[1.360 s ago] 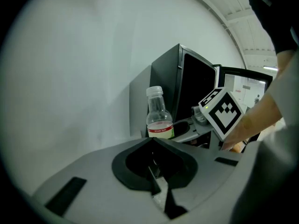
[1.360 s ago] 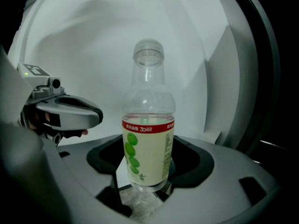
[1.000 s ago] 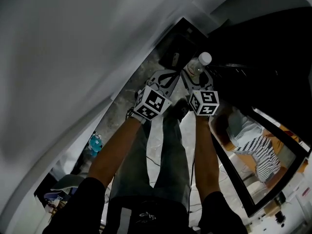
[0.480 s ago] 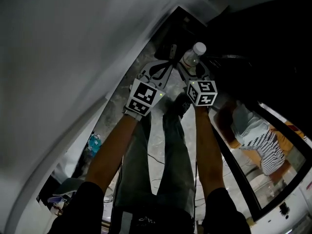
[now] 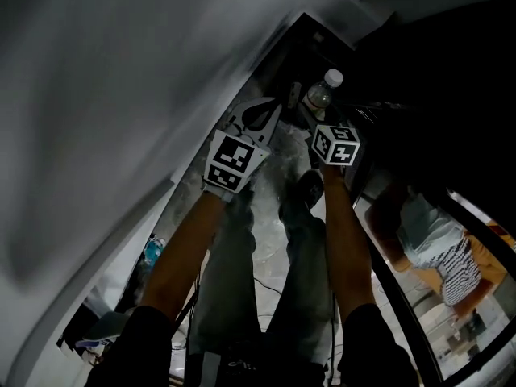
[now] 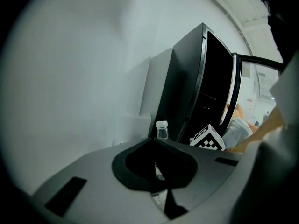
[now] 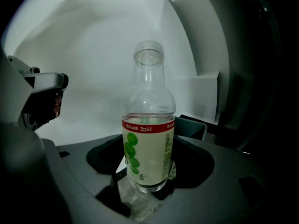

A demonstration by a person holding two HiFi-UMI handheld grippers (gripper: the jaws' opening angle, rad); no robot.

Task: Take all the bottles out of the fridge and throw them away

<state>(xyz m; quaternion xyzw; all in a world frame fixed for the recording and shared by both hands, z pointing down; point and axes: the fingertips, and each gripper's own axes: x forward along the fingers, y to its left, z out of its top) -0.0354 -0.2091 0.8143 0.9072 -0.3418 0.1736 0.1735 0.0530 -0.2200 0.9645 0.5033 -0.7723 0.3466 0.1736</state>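
The right gripper (image 5: 320,111) is held out in front of the body on a straight, bare right forearm (image 5: 343,248), with its black-and-white marker cube (image 5: 336,145) turned upward. Its jaws are closed on the lower body of a clear plastic bottle (image 7: 148,143), which is kept upright between them. The bottle is round-shouldered and narrow-necked, and is topped by a white cap (image 5: 333,77). A pale, cloudy liquid fills it up to the shoulder. A label with a red band along its top edge and a column of green dots down one side is wrapped around it. The bottle is carried outside the tall black fridge (image 6: 191,87), just in front of the fridge's dark open side.

The left gripper (image 6: 155,169) is held beside the right one on the other outstretched forearm (image 5: 181,256), on the side away from the fridge. Its jaws are brought together, with only a thin sliver of light left between them, and nothing is held in them. Past its smooth grey body, the bottle's cap and neck and the right gripper's marker cube can be seen against the fridge.

The fridge is glossy and flat-sided, with a bright metal strip running along the edge of its open door (image 6: 237,92). A plain white wall (image 6: 84,69) is seen on the far side of the fridge from the door. Grey trousers (image 5: 282,280) and a pale mottled floor (image 5: 268,172) are seen below the grippers.
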